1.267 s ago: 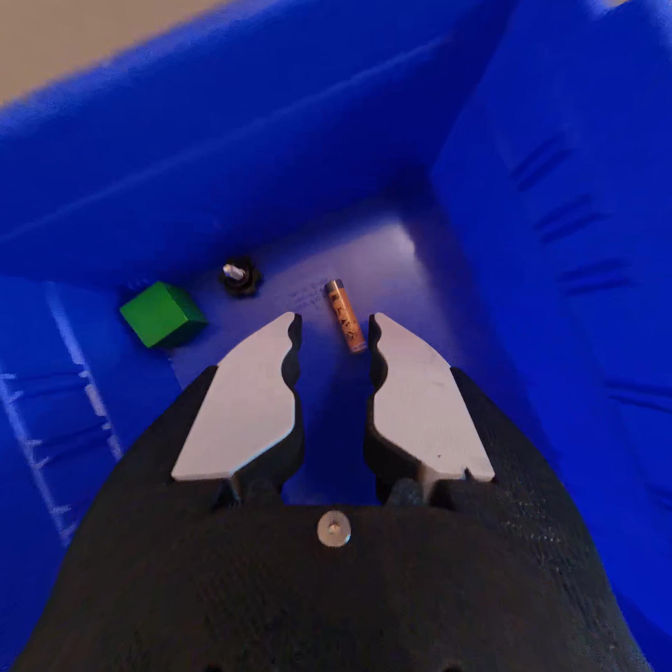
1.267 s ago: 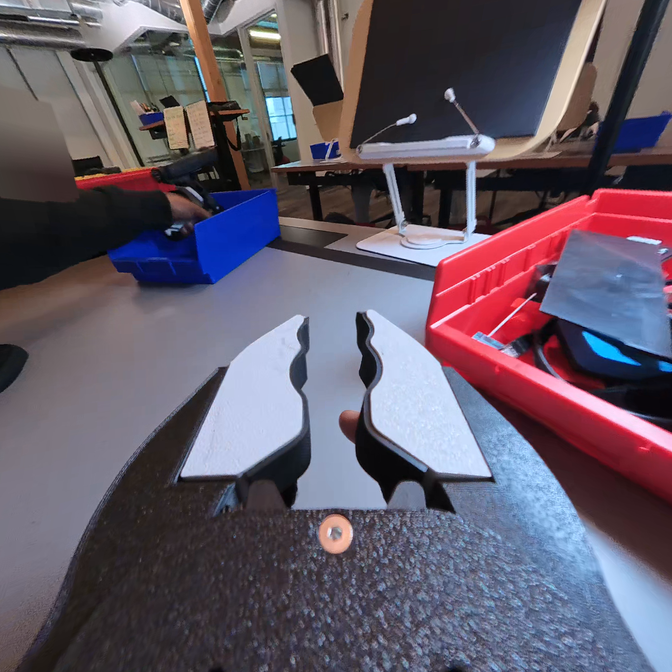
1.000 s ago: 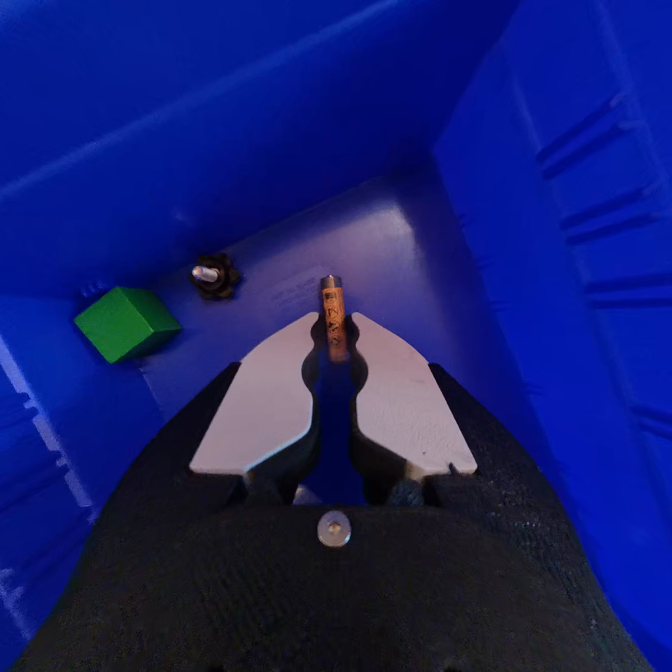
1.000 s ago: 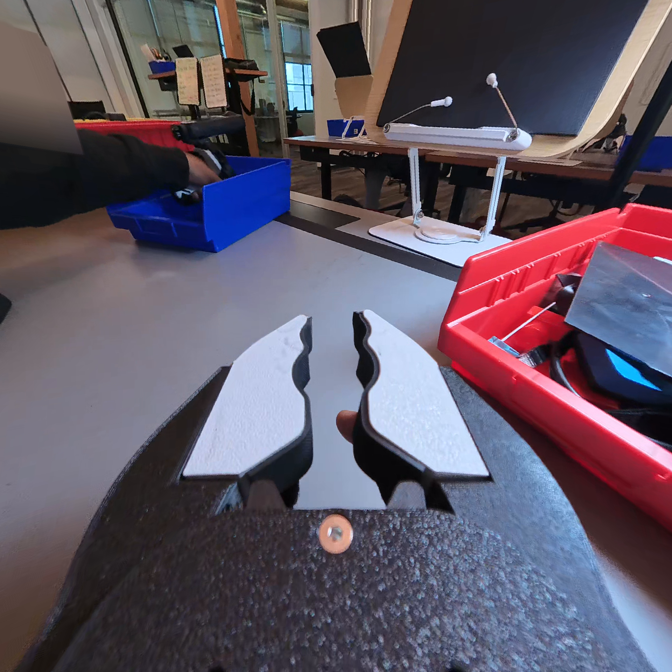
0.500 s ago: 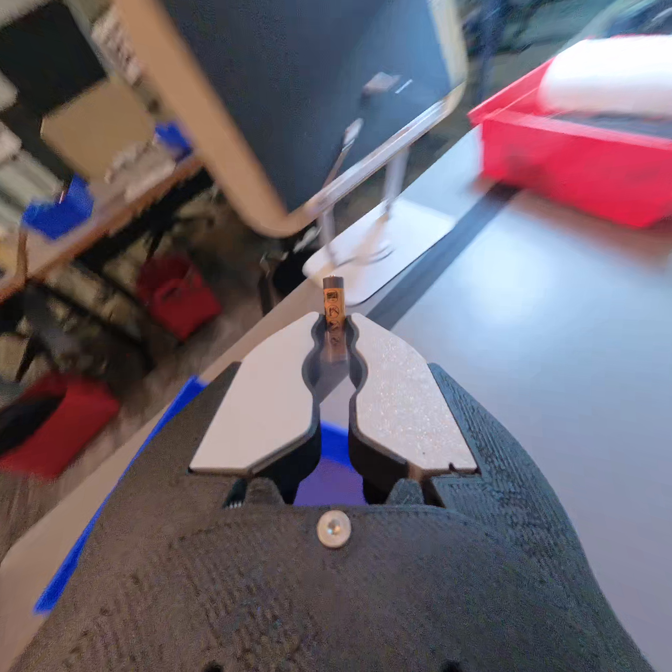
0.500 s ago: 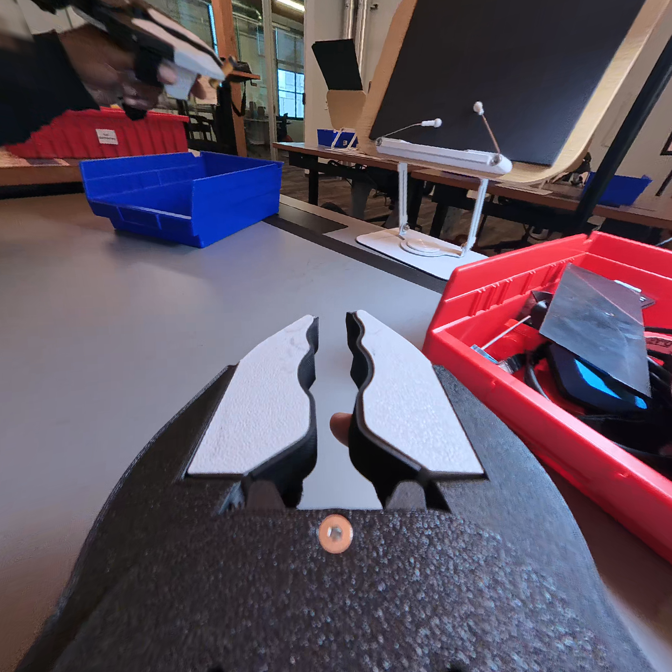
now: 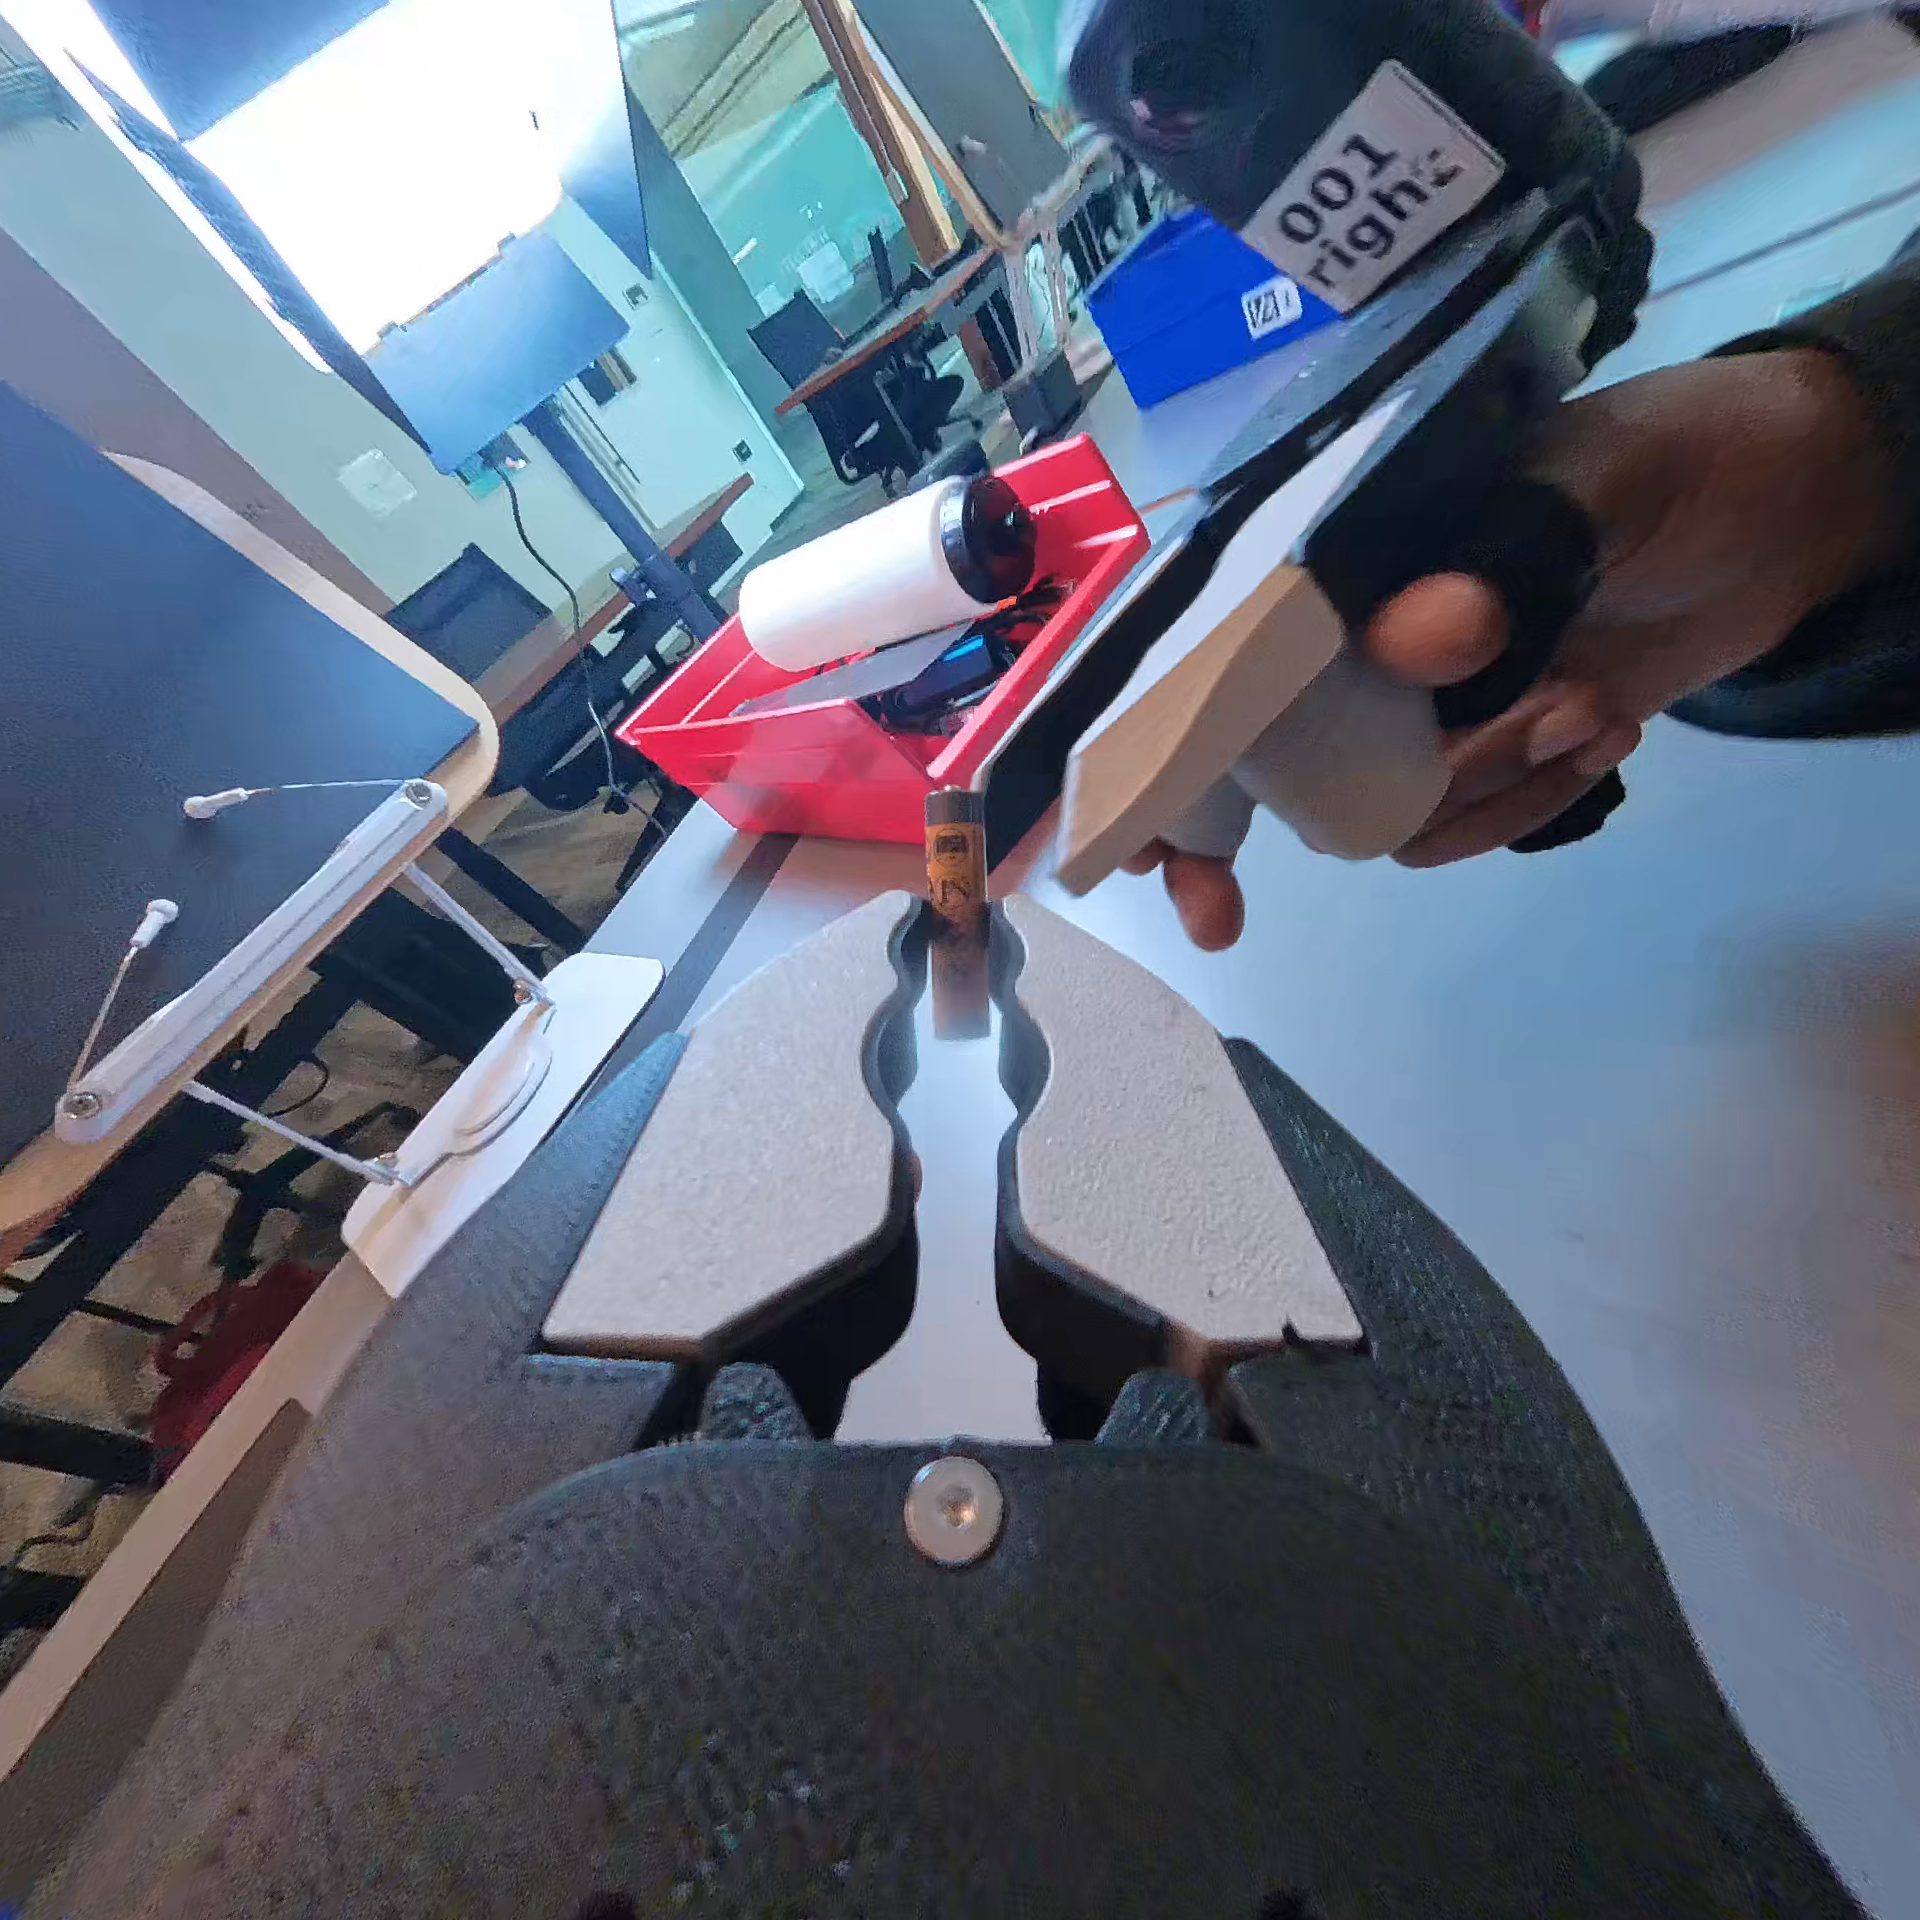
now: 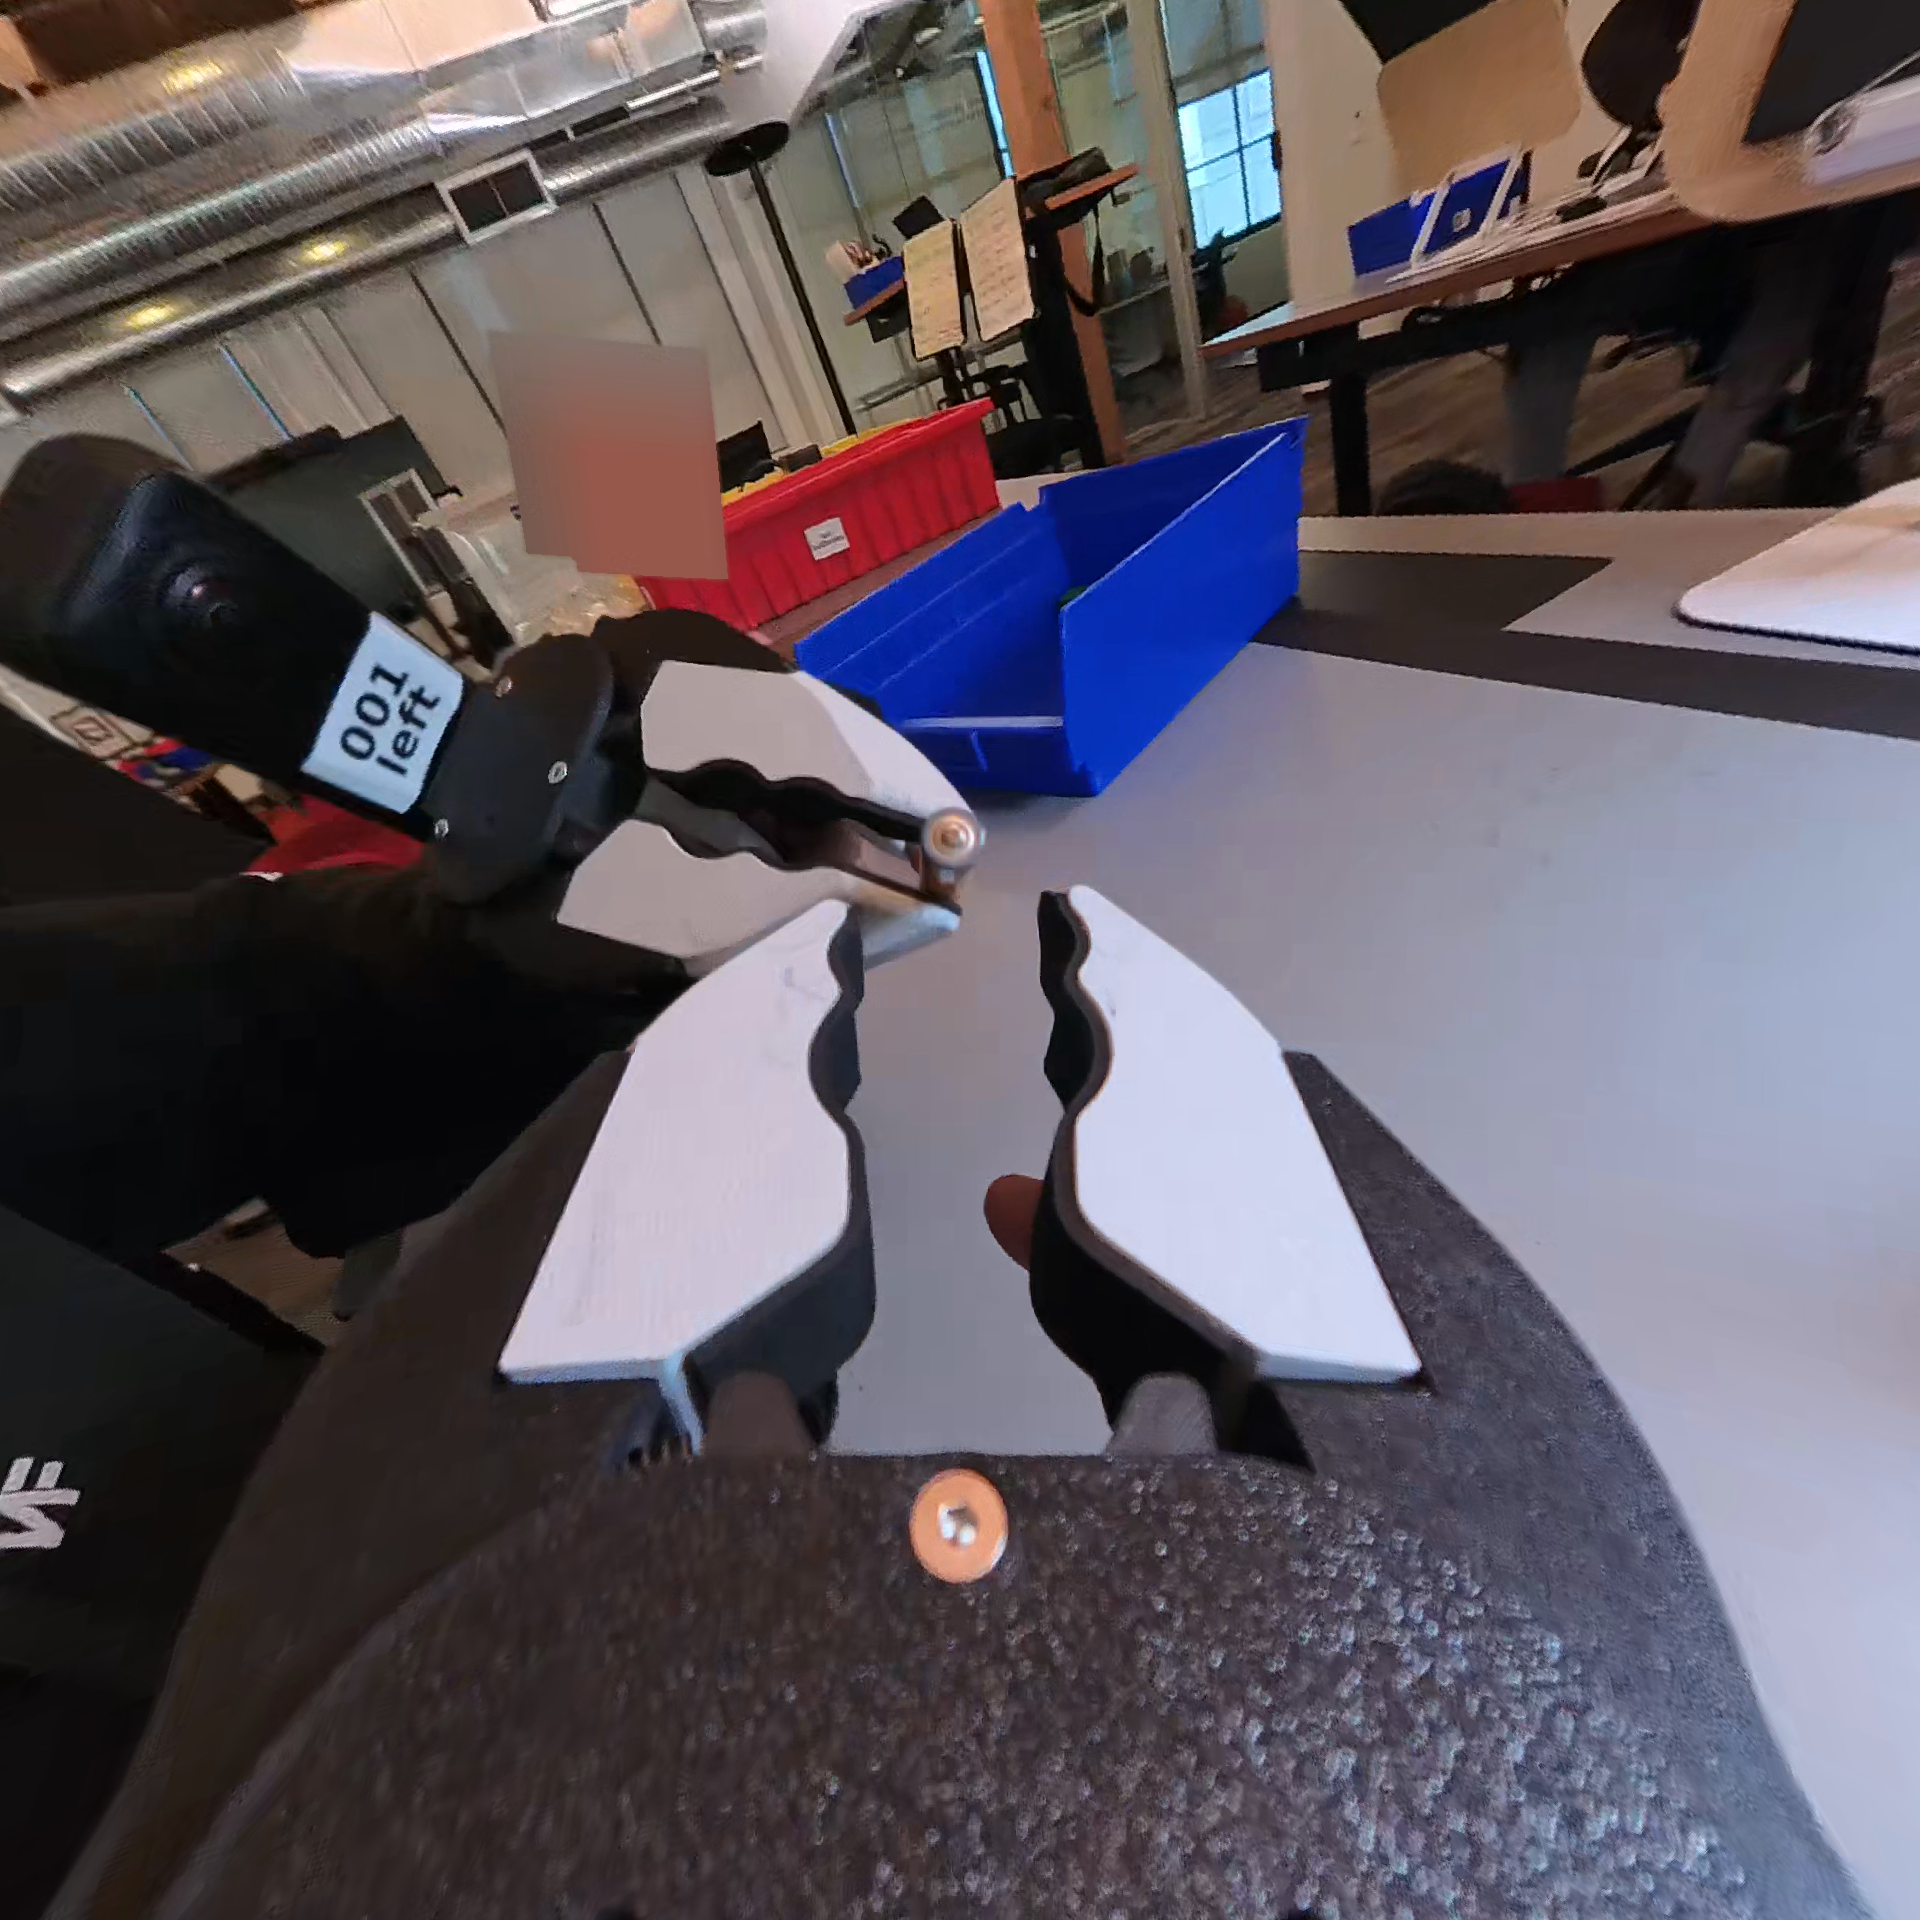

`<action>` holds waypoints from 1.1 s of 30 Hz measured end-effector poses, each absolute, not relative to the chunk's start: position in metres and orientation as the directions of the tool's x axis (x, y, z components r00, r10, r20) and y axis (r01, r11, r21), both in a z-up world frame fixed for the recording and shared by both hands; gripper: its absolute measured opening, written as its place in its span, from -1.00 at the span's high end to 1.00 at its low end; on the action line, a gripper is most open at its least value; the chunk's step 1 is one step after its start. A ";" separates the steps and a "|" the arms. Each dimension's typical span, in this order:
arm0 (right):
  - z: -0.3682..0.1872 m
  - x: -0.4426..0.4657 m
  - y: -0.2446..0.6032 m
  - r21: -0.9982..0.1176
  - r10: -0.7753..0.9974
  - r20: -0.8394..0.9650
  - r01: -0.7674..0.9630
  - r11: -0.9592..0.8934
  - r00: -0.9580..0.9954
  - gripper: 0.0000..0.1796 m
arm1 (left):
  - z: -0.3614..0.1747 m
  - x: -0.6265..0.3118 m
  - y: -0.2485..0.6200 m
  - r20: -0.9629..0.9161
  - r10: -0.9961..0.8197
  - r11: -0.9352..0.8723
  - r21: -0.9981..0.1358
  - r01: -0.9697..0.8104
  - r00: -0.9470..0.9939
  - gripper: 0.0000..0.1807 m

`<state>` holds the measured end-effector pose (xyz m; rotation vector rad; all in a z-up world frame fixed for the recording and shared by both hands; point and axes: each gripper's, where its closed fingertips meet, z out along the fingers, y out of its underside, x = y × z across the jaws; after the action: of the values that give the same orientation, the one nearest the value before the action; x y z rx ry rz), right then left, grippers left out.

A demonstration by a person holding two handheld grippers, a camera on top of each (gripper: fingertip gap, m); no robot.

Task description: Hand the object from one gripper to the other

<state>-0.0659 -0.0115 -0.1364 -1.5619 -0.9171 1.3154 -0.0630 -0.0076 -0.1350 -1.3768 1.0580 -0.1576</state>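
Above the grey table (image 8: 1507,935), the left gripper (image 7: 956,920) clenched the small orange battery (image 7: 953,862) at its tips while the right gripper (image 8: 951,904) hung spread and empty just beside it, so the handover itself remained undone.

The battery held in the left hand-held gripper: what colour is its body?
Orange-brown with a dark end cap; battery, left wrist view.
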 end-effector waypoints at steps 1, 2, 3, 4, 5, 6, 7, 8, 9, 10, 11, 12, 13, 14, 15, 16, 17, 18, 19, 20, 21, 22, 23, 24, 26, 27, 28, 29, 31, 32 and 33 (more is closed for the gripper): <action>-0.137 -0.070 -0.012 -0.934 0.922 -0.355 -0.009 -0.358 0.151 0.67 | -0.137 -0.065 -0.007 -0.533 -0.633 0.262 -0.830 -0.493 0.562 0.89; -0.137 -0.073 -0.010 -0.931 0.921 -0.364 -0.029 -0.363 0.141 0.74 | -0.139 -0.069 -0.007 -0.541 -0.623 0.259 -0.824 -0.503 0.565 0.89; -0.139 -0.074 -0.008 -0.928 0.918 -0.373 -0.048 -0.370 0.134 0.81 | -0.143 -0.070 -0.009 -0.526 -0.641 0.249 -0.831 -0.498 0.559 0.89; -0.142 -0.075 -0.007 -0.920 0.913 -0.392 -0.055 -0.388 0.113 0.81 | -0.146 -0.072 -0.012 -0.502 -0.662 0.235 -0.844 -0.482 0.557 0.88; -0.144 -0.075 -0.007 -0.903 0.900 -0.429 -0.065 -0.424 0.084 0.81 | -0.150 -0.074 -0.013 -0.489 -0.671 0.225 -0.850 -0.476 0.557 0.88; -0.146 -0.075 -0.007 -0.884 0.883 -0.466 -0.072 -0.462 0.055 0.81 | -0.155 -0.076 -0.012 -0.490 -0.674 0.215 -0.846 -0.488 0.553 0.88; -0.149 -0.075 -0.008 -0.870 0.871 -0.491 -0.068 -0.487 0.038 0.85 | -0.160 -0.076 -0.011 -0.495 -0.675 0.210 -0.840 -0.500 0.548 0.88; -0.152 -0.074 -0.007 -0.868 0.868 -0.495 -0.063 -0.493 0.036 0.88 | -0.163 -0.075 -0.011 -0.493 -0.681 0.208 -0.839 -0.502 0.542 0.88; -0.155 -0.072 -0.007 -0.873 0.872 -0.487 -0.051 -0.485 0.042 0.88 | -0.167 -0.074 -0.011 -0.478 -0.692 0.198 -0.846 -0.495 0.540 0.88; -0.159 -0.070 -0.007 -0.884 0.882 -0.468 -0.037 -0.467 0.048 0.88 | -0.170 -0.072 -0.011 -0.454 -0.709 0.181 -0.857 -0.483 0.540 0.89; -0.162 -0.068 -0.007 -0.896 0.895 -0.444 -0.025 -0.443 0.052 0.88 | -0.173 -0.071 -0.011 -0.428 -0.725 0.165 -0.869 -0.467 0.539 0.89; -0.163 -0.066 -0.007 -0.904 0.902 -0.428 -0.019 -0.428 0.053 0.88 | -0.175 -0.069 -0.011 -0.410 -0.737 0.158 -0.877 -0.454 0.537 0.89; -0.164 -0.065 -0.008 -0.908 0.907 -0.418 -0.018 -0.418 0.051 0.88 | -0.176 -0.068 -0.011 -0.405 -0.742 0.158 -0.880 -0.447 0.535 0.88; -0.163 -0.064 -0.009 -0.913 0.912 -0.408 -0.022 -0.408 0.049 0.88 | -0.177 -0.067 -0.011 -0.410 -0.739 0.162 -0.879 -0.448 0.535 0.89; -0.162 -0.064 -0.010 -0.917 0.916 -0.398 -0.025 -0.398 0.042 0.84 | -0.178 -0.067 -0.011 -0.417 -0.734 0.165 -0.875 -0.455 0.536 0.89; -0.163 -0.065 -0.013 -0.918 0.917 -0.397 -0.009 -0.397 0.032 0.77 | -0.180 -0.068 -0.012 -0.422 -0.733 0.164 -0.871 -0.462 0.534 0.89; -0.167 -0.067 -0.014 -0.915 0.915 -0.401 0.019 -0.402 0.039 0.75 | -0.182 -0.068 -0.012 -0.418 -0.734 0.158 -0.871 -0.465 0.535 0.89; -0.171 -0.068 -0.015 -0.915 0.915 -0.399 0.040 -0.401 0.053 0.76 | -0.183 -0.068 -0.013 -0.411 -0.735 0.147 -0.873 -0.465 0.540 0.89; -0.175 -0.069 -0.016 -0.917 0.918 -0.392 0.057 -0.396 0.065 0.81 | -0.184 -0.068 -0.014 -0.404 -0.738 0.138 -0.874 -0.465 0.540 0.89; -0.176 -0.069 -0.017 -0.920 0.921 -0.382 0.060 -0.386 0.073 0.88 | -0.184 -0.067 -0.016 -0.402 -0.741 0.137 -0.875 -0.465 0.537 0.89; -0.174 -0.069 -0.017 -0.928 0.927 -0.366 0.050 -0.370 0.078 0.88 | -0.184 -0.066 -0.017 -0.405 -0.741 0.142 -0.874 -0.464 0.535 0.89; -0.173 -0.068 -0.018 -0.935 0.935 -0.345 0.051 -0.350 0.080 0.88 | -0.183 -0.065 -0.017 -0.405 -0.742 0.145 -0.875 -0.462 0.534 0.89; -0.172 -0.067 -0.019 -0.945 0.944 -0.318 0.055 -0.323 0.084 0.88 | -0.182 -0.064 -0.018 -0.395 -0.749 0.141 -0.880 -0.454 0.532 0.88; -0.170 -0.067 -0.019 -0.956 0.955 -0.284 0.053 -0.290 0.088 0.88 | -0.181 -0.064 -0.019 -0.363 -0.762 0.121 -0.893 -0.433 0.536 0.88; -0.163 -0.064 -0.018 -0.981 0.975 -0.187 0.038 -0.193 0.119 0.89 | -0.179 -0.064 -0.020 -0.208 -0.817 0.024 -0.944 -0.329 0.537 0.84; -0.160 -0.062 -0.016 -0.993 0.984 -0.103 0.044 -0.111 0.147 0.89 | -0.178 -0.064 -0.022 -0.080 -0.848 -0.062 -0.966 -0.249 0.523 0.76; -0.157 -0.059 -0.013 -0.998 0.982 0.010 0.060 -0.001 0.186 0.89 | -0.176 -0.065 -0.022 0.065 -0.862 -0.168 -0.972 -0.162 0.504 0.68; -0.155 -0.057 -0.012 -0.988 0.965 0.143 0.093 0.125 0.220 0.89 | -0.174 -0.066 -0.022 0.209 -0.858 -0.276 -0.958 -0.078 0.469 0.59; -0.155 -0.054 -0.012 -0.911 0.876 0.407 0.182 0.370 0.257 0.89 | -0.171 -0.067 -0.021 0.416 -0.821 -0.436 -0.899 0.042 0.390 0.48; -0.155 -0.054 -0.015 -0.856 0.817 0.514 0.215 0.470 0.262 0.89 | -0.170 -0.067 -0.021 0.464 -0.807 -0.471 -0.879 0.075 0.364 0.45; -0.154 -0.056 -0.020 -0.802 0.759 0.596 0.234 0.549 0.261 0.89 | -0.171 -0.066 -0.022 0.482 -0.802 -0.486 -0.870 0.084 0.353 0.42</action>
<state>-0.0559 -0.0196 -0.1544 -0.9745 -1.2977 0.4449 -0.0660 -0.0217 -0.1712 -1.7336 0.6403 -1.2618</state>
